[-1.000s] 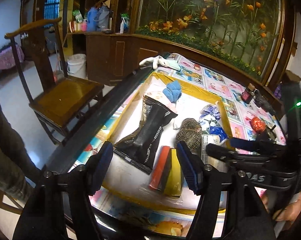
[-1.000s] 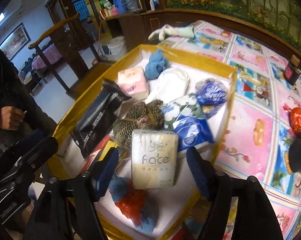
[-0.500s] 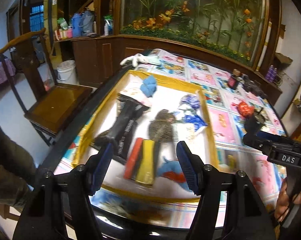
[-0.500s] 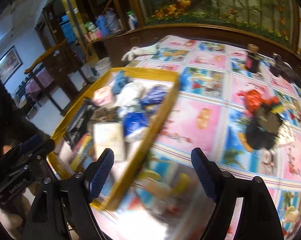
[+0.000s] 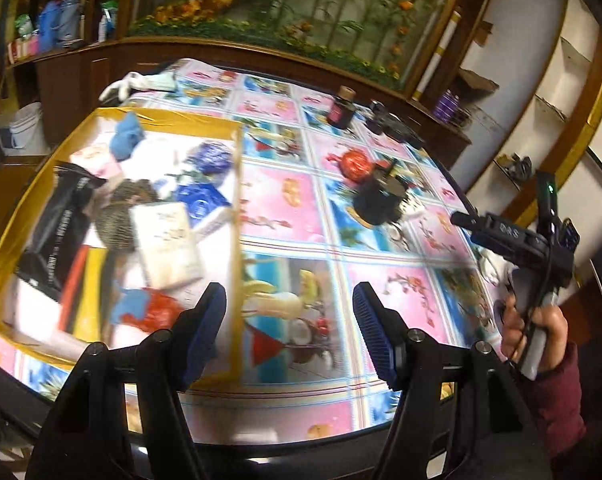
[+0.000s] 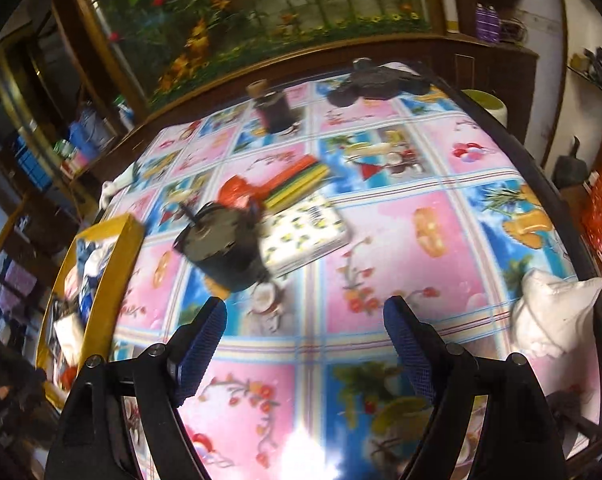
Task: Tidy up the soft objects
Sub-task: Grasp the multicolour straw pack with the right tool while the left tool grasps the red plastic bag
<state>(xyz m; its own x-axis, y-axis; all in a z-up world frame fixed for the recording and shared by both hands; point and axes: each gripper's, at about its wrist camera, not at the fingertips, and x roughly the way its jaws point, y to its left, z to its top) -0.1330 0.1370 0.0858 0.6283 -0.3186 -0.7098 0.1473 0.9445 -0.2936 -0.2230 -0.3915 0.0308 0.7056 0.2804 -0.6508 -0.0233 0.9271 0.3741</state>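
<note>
Standing on the table (image 5: 381, 392), the yellow-rimmed tray (image 5: 235, 216) holds the soft objects: a white tissue pack (image 5: 166, 249), black pouch (image 5: 57, 236), blue cloth (image 5: 126, 138). Left gripper (image 5: 289, 334) hangs parted and empty over the tray's right rim. Right gripper (image 6: 305, 342), well right of the tray, is spread wide with nothing between, beside a white bag (image 6: 555, 312).

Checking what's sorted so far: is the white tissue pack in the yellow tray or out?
In. The tissue pack lies inside the yellow tray, on top of other items.
</note>
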